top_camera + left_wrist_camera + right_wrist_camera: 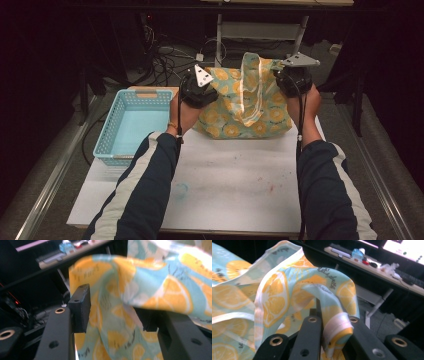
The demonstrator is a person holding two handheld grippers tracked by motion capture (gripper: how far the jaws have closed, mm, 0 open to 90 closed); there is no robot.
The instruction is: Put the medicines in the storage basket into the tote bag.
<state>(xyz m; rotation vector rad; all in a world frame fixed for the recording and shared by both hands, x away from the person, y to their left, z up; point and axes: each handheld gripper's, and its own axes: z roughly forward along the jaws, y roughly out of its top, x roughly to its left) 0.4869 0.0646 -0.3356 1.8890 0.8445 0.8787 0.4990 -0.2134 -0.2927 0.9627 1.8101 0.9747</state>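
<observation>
Your right gripper [332, 327] is clamped on the hemmed rim of the lemon-print tote bag [235, 107], which stands at the table's [235, 185] far edge beside the blue basket [131, 125]. Your left gripper [115, 312] stands parted, cloth hanging loose between its pads. The fabric is thin, limp and slippery, so I'd retake the stitched hem.

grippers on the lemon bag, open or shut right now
left gripper: open, lemon-print bag fabric loose between its jaws
right gripper: shut on the bag's edge

Glossy cloth bag [245, 107]; plastic lattice basket [131, 125].
</observation>
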